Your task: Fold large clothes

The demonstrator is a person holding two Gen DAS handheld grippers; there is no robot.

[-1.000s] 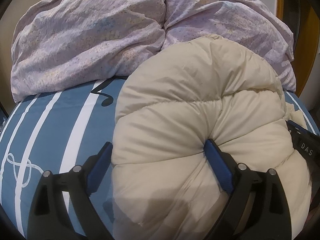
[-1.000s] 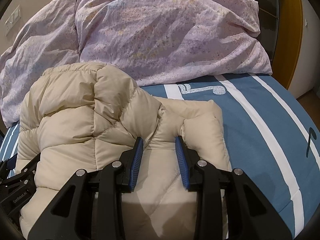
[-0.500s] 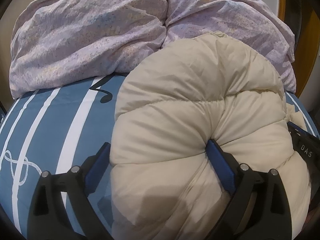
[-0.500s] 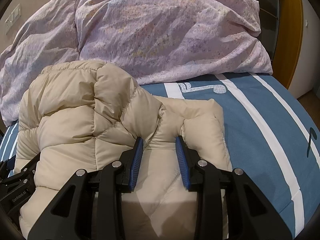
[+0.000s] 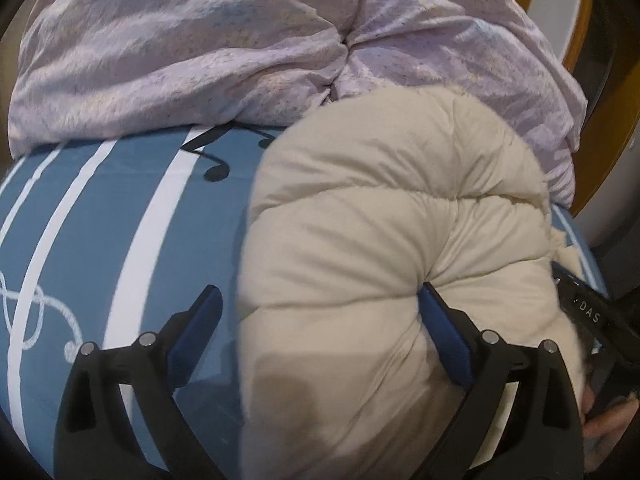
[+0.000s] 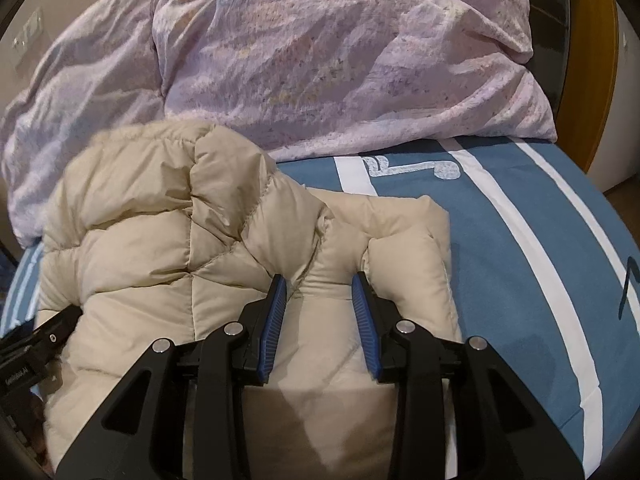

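Note:
A beige puffer jacket [image 5: 380, 240] lies bunched on the blue striped bed cover [image 5: 92, 216]. My left gripper [image 5: 319, 292] stands wide open around the jacket's left bulge. Its right finger [image 5: 444, 332] dents the padding, while its left finger [image 5: 196, 328] is clear of the fabric, over the cover. In the right wrist view the jacket [image 6: 152, 216] fills the left half. My right gripper [image 6: 319, 280] is shut on a raised fold of it near the jacket's right edge. Each gripper's body shows at the edge of the other's view.
Two lilac pillows [image 6: 340, 60] are heaped against the far end of the bed, touching the jacket's back. Bare cover with white stripes and music notes [image 6: 540, 240] extends to the right. A wooden frame [image 6: 600, 64] and a wall stand beyond. A hand [image 5: 608, 424] holds the right gripper.
My left gripper has shifted slightly and rolled a little; the gap between its left finger and the jacket has grown. The right gripper and its fold have stayed put.

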